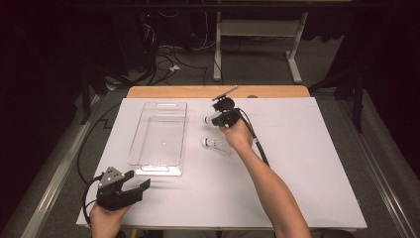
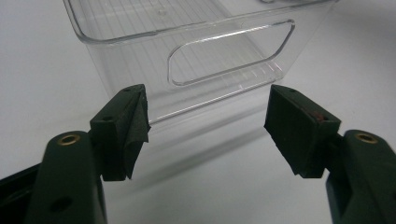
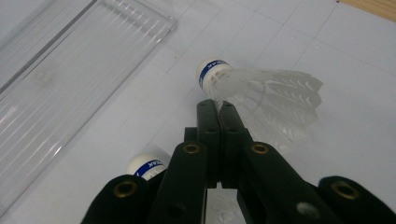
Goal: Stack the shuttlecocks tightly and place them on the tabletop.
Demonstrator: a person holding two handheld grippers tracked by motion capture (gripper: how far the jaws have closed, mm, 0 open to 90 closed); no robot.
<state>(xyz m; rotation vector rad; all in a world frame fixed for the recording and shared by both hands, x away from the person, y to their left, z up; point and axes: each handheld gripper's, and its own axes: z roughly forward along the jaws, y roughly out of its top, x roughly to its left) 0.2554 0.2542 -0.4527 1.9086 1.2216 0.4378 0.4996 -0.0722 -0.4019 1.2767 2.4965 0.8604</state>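
Dark floor and trailing cables lie behind a white worktop (image 1: 297, 163), seen from the high view, where a clear plastic bin (image 1: 159, 135) stands empty left of centre. Right of it the right tool (image 1: 218, 119) holds one shuttlecock (image 1: 208, 119) just above the surface, and a second shuttlecock (image 1: 214, 144) lies on the worktop nearer the person, beside the forearm. At the near left corner the left tool (image 1: 141, 184) rests with its jaws apart, holding nothing. From the left gripper view, the left tool (image 2: 205, 126) faces the bin's (image 2: 187, 70) near end wall with its handle slot, pads spread wide, nothing between them. From the right gripper view, the right tool (image 3: 218, 108) is clamped tight on the feather skirt of the lifted shuttlecock (image 3: 261, 88), the other shuttlecock's (image 3: 148, 165) cork peeping out below. By the look of it, work is at an early stage: nothing sits in the bin yet, and both shuttlecocks remain to go in.
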